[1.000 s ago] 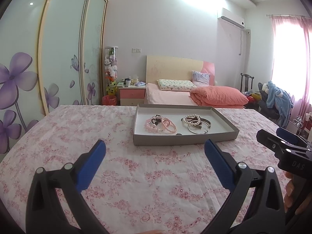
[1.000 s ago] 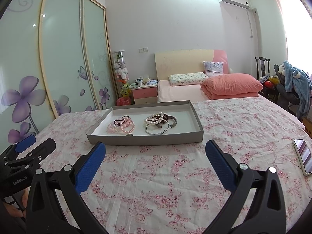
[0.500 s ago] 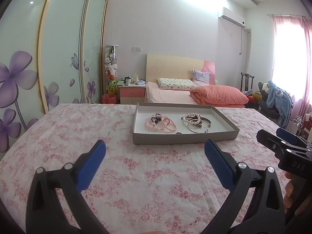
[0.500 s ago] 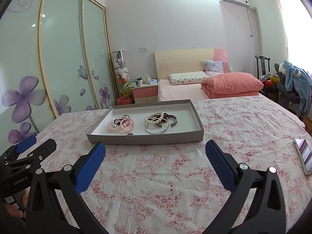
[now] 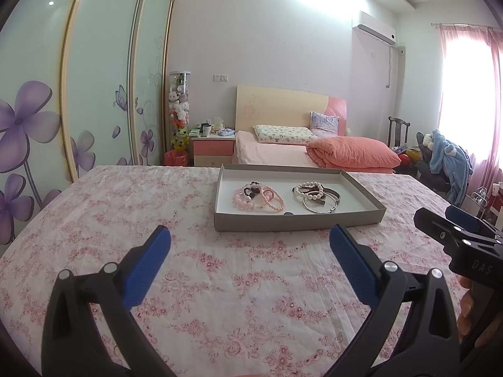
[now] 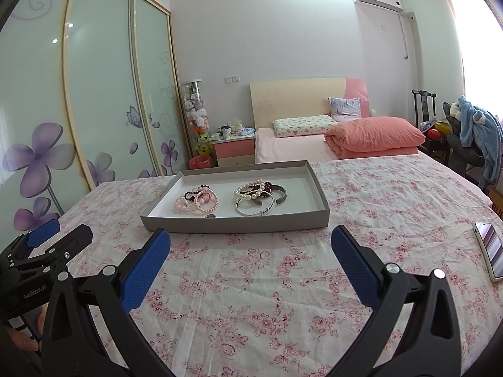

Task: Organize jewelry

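Observation:
A shallow grey box tray (image 5: 298, 221) (image 6: 234, 224) sits on the pink floral cloth ahead of both grippers. Inside it lie pink bead bracelets (image 5: 259, 199) (image 6: 198, 201) on the left, and a pearl bracelet (image 5: 309, 188) (image 6: 250, 188) with silver bangles (image 5: 319, 205) (image 6: 254, 207) on the right. A small ring (image 6: 210, 216) rests by the front wall. My left gripper (image 5: 250, 251) is open and empty, short of the tray. My right gripper (image 6: 251, 253) is open and empty, also short of the tray.
A phone (image 6: 490, 251) lies on the cloth at the right edge. A bed with an orange quilt (image 5: 352, 154), a nightstand (image 5: 213, 150) and a sliding wardrobe (image 5: 103, 94) stand behind. A chair with blue clothing (image 5: 449, 157) is at the right.
Both views have shifted slightly, with the tray sitting a little lower and nearer. Both grippers stay open and empty.

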The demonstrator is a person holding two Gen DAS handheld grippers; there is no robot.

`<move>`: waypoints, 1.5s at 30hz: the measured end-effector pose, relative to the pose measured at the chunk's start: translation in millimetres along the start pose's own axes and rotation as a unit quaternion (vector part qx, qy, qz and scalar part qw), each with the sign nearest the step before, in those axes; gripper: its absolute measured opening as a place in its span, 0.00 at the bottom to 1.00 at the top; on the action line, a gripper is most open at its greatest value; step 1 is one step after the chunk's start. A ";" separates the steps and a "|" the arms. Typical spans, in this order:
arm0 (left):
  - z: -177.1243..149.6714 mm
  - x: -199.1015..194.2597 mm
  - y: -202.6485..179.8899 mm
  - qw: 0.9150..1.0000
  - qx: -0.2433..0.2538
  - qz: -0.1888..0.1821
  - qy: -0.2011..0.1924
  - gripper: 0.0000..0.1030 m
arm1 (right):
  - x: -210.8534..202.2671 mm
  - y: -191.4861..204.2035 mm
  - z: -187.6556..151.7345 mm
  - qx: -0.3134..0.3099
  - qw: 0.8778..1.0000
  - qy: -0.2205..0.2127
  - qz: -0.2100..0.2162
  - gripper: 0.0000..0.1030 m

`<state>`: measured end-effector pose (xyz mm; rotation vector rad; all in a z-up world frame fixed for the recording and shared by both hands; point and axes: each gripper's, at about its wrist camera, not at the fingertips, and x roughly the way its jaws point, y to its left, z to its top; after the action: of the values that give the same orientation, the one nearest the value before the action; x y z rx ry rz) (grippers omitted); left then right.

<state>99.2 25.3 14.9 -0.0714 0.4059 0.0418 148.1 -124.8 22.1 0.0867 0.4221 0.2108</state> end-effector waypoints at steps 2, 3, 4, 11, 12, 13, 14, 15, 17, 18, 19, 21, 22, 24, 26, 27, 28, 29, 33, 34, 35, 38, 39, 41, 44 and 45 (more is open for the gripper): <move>0.3 0.3 0.0 1.000 0.000 -0.001 0.000 0.96 | 0.0 -0.1 0.1 0.000 1.000 0.000 0.000 0.98; 0.6 0.3 -0.1 1.000 0.000 -0.001 0.000 0.96 | 0.0 0.2 -0.2 0.000 1.000 0.000 0.000 0.98; 0.4 0.3 -0.1 1.000 0.000 -0.001 0.000 0.96 | 0.0 0.0 0.0 0.000 1.000 0.000 0.000 0.98; -2.2 -0.5 -0.3 1.000 0.001 -0.002 0.001 0.96 | -0.1 1.0 -1.1 0.000 1.000 0.001 0.001 0.98; -2.9 -1.0 -0.2 1.000 0.001 -0.002 0.001 0.96 | -0.3 1.6 -1.6 0.000 1.000 0.001 0.002 0.98; -2.4 -0.7 -0.3 1.000 0.001 -0.002 0.001 0.96 | -0.1 1.2 -1.1 0.000 1.000 0.001 0.001 0.98; -2.0 -0.5 -0.5 1.000 0.001 -0.002 0.001 0.96 | -0.1 1.1 -1.0 0.000 1.000 0.001 0.001 0.98; -2.7 -1.0 -0.3 1.000 0.001 -0.002 0.001 0.96 | -0.2 1.6 -1.6 0.000 1.000 0.001 0.001 0.98; -1.9 -0.5 -0.6 1.000 0.000 -0.002 0.001 0.96 | -0.2 1.5 -1.3 0.000 1.000 0.001 0.001 0.98; -2.6 -1.1 -0.5 1.000 0.000 -0.002 0.001 0.96 | -0.2 1.7 -1.4 0.000 1.000 0.001 0.001 0.98; -2.1 -0.6 -0.6 1.000 0.001 -0.002 0.001 0.96 | -0.1 1.7 -1.4 0.000 1.000 0.001 0.001 0.98; -1.7 -0.4 -0.7 1.000 0.001 -0.002 0.001 0.96 | 0.0 1.6 -1.3 0.000 1.000 0.001 0.001 0.98; -1.9 -0.6 -0.6 1.000 0.001 -0.002 0.001 0.96 | -0.2 2.0 -1.8 0.000 1.000 0.001 0.001 0.98; -1.6 -0.4 -0.8 1.000 0.001 -0.002 0.001 0.96 | -0.4 2.7 -2.4 -0.001 1.000 0.001 0.002 0.98; -1.5 -0.4 -0.8 1.000 0.000 -0.002 0.001 0.96 | -0.3 2.5 -2.0 0.000 1.000 0.001 0.001 0.98; -1.4 -0.4 -0.9 1.000 0.001 -0.002 0.001 0.96 | 0.0 2.1 -1.5 0.000 1.000 0.001 0.001 0.98; -1.5 -0.4 -0.9 1.000 0.001 -0.002 0.001 0.96 | 0.0 2.3 -1.6 0.000 1.000 0.001 0.001 0.98; -1.9 -0.7 -1.0 1.000 0.001 -0.002 0.001 0.96 | -0.1 2.6 -1.9 0.000 1.000 0.002 0.001 0.98; -1.9 -0.9 -1.0 1.000 0.001 -0.002 0.001 0.96 | -0.3 2.8 -1.9 0.000 1.000 0.001 0.001 0.98; -1.4 -0.5 -1.1 1.000 0.001 -0.002 0.002 0.96 | 0.0 2.3 -1.3 0.000 1.000 0.001 0.001 0.98; -1.6 -0.6 -1.1 1.000 0.001 -0.003 0.002 0.96 | -0.1 2.5 -1.5 0.000 1.000 0.001 0.001 0.98; -2.3 -1.1 -1.4 1.000 0.001 -0.001 0.001 0.96 | 0.0 2.2 -1.3 0.000 1.000 0.001 0.001 0.98; -2.3 -1.3 -1.3 1.000 0.001 -0.002 0.001 0.96 | 0.0 2.9 -1.6 0.000 1.000 0.002 0.001 0.98; -3.3 -1.3 -1.7 1.000 0.001 -0.002 0.000 0.96 | -0.2 3.3 -2.1 0.000 1.000 0.002 0.001 0.98; -4.5 -1.3 -2.5 1.000 0.001 -0.002 0.002 0.96 | -0.1 3.2 -1.9 0.000 1.000 0.002 0.001 0.98; -4.6 -1.2 -2.3 1.000 0.001 -0.002 0.003 0.96 | -0.2 3.4 -2.1 0.000 1.000 0.002 0.001 0.98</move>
<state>96.5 22.6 11.3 -0.0709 0.4118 0.0364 146.5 -121.4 20.7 0.0877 0.4259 0.2132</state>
